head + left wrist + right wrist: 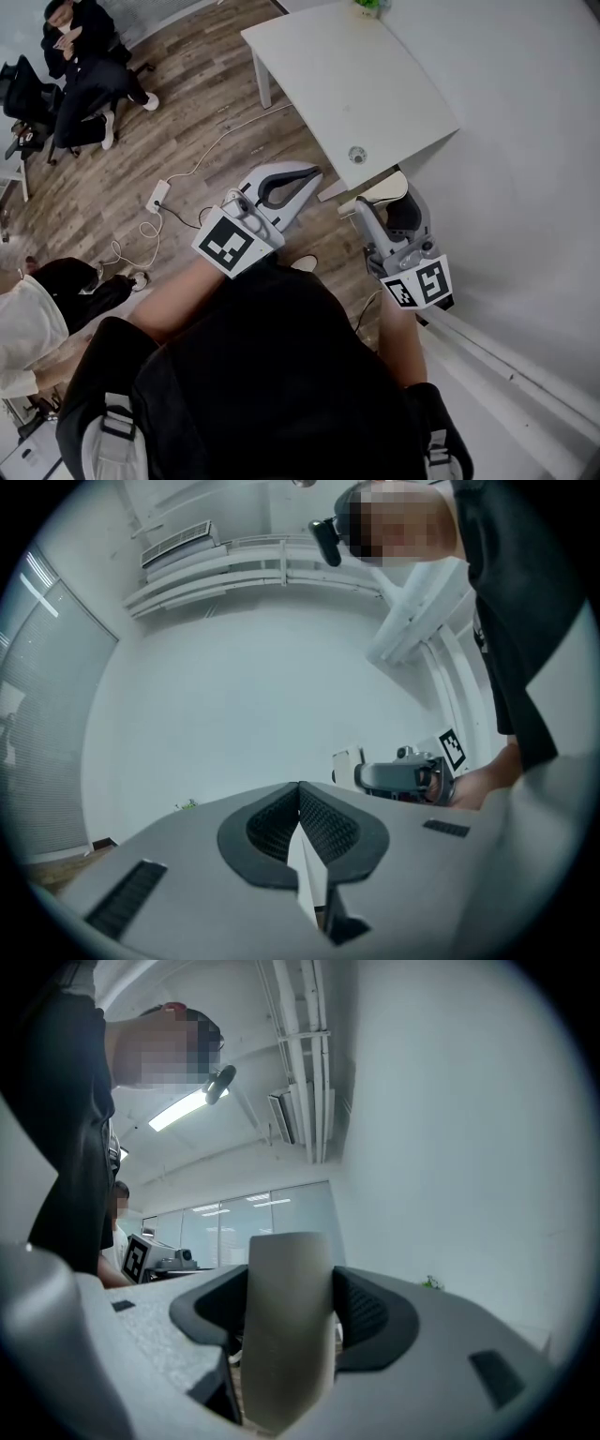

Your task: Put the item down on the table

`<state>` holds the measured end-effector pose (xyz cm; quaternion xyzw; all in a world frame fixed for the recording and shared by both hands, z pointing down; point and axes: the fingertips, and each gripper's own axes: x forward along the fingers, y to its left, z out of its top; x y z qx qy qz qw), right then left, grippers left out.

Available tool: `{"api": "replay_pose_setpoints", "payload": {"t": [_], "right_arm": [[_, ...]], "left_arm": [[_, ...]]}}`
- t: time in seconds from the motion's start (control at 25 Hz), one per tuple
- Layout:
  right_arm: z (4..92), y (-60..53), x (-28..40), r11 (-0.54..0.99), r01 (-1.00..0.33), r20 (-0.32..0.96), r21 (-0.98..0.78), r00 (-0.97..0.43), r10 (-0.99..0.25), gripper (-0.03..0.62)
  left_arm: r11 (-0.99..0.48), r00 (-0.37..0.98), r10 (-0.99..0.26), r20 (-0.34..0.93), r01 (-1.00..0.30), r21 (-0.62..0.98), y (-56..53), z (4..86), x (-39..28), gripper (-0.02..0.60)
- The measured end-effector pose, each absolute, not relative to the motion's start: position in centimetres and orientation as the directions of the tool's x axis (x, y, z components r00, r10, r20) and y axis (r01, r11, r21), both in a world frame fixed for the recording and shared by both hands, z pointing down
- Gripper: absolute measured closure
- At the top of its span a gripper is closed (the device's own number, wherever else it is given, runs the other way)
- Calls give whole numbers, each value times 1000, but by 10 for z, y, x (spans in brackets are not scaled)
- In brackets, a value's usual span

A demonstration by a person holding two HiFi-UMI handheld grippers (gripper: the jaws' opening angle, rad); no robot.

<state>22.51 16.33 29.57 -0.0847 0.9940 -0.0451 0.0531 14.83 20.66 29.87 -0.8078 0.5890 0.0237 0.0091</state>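
My right gripper (392, 202) is shut on a cream-coloured rounded item (380, 189), holding it in the air just off the near corner of the white table (375, 75). In the right gripper view the item (289, 1326) fills the gap between the dark pads (370, 1312), and both jaws press on its sides. My left gripper (314, 172) hangs to the left over the wooden floor, shut with nothing in it. Its pads (323, 822) meet tip to tip in the left gripper view, where the right gripper (403, 778) and the item (347, 764) show beyond.
A small round fitting (357, 155) sits near the table's front edge and something green (368, 6) at its far end. A power strip (157, 195) and cables lie on the floor. A person (84, 66) sits at upper left, another (37, 314) at left. A white wall (525, 187) runs along the right.
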Motion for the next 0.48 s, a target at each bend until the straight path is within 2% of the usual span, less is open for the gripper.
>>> {"api": "replay_pose_setpoints", "payload": {"t": [0.48], "right_arm": [[297, 160, 178, 983, -161, -88, -86, -982, -169, 310]], "left_arm": [[-295, 294, -954, -57, -955, 22, 203, 301, 104, 588]]}}
